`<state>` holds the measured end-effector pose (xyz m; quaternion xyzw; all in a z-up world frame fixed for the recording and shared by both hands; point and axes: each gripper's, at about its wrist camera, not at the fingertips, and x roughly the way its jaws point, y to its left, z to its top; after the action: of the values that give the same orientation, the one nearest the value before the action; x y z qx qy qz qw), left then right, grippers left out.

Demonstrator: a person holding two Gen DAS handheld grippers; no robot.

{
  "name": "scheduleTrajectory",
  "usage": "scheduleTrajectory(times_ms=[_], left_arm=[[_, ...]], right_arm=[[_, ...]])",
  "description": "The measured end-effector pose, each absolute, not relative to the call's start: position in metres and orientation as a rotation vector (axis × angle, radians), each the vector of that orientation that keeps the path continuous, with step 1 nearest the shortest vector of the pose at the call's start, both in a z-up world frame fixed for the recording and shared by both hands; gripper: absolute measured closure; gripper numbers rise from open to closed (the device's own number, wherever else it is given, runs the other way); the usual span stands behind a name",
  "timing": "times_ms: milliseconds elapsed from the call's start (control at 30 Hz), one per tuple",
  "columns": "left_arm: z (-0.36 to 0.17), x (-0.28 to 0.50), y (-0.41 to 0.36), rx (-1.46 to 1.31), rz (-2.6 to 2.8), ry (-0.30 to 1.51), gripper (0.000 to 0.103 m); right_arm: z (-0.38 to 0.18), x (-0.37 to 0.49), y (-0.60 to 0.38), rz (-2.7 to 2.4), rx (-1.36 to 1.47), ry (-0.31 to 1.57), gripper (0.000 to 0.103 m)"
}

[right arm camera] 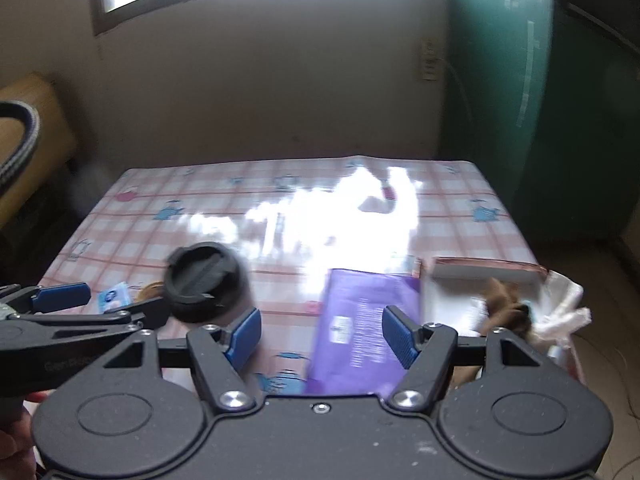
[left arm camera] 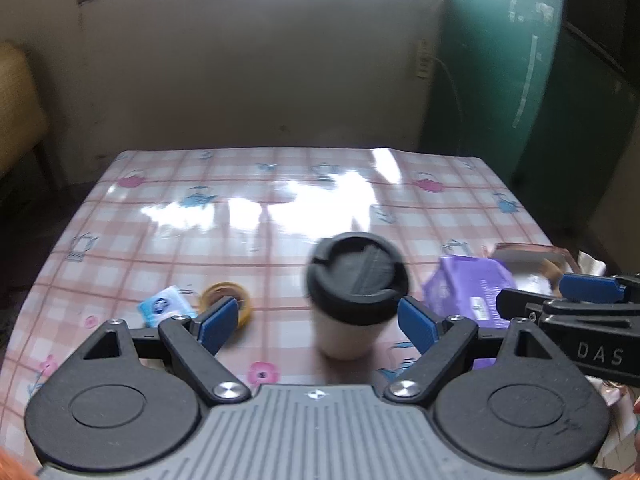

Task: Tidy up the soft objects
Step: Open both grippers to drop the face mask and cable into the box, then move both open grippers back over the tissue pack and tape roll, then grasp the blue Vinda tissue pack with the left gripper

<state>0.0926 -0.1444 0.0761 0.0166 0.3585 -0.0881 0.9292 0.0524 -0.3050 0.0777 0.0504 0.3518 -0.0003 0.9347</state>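
Note:
A purple soft pack (right arm camera: 362, 324) lies on the checked tablecloth (right arm camera: 180, 204) at the near right; it also shows in the left wrist view (left arm camera: 468, 288). My right gripper (right arm camera: 320, 336) is open above its near end, empty. My left gripper (left arm camera: 316, 320) is open and empty, with a white cup with a black lid (left arm camera: 356, 292) standing between and just beyond its fingers. A small blue tissue packet (left arm camera: 164, 306) lies at the near left. A brown soft thing (right arm camera: 504, 300) and white plastic bag (right arm camera: 568, 312) sit at the right edge.
A yellow tape roll (left arm camera: 228, 298) lies beside the blue packet. A flat box or tray (right arm camera: 484, 270) sits behind the purple pack. A green cabinet (left arm camera: 500, 60) stands at the right, a wall and window behind. The other gripper (left arm camera: 568, 308) reaches in from the right.

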Motion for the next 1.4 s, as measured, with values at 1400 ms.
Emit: scheduleTrajectory(times_ms=[1400], left_arm=[[-0.028,0.182,-0.023,-0.087,0.048,0.879,0.009]], right_arm=[[0.023,0.081,-0.186,0.231,0.091,0.772,0.024]])
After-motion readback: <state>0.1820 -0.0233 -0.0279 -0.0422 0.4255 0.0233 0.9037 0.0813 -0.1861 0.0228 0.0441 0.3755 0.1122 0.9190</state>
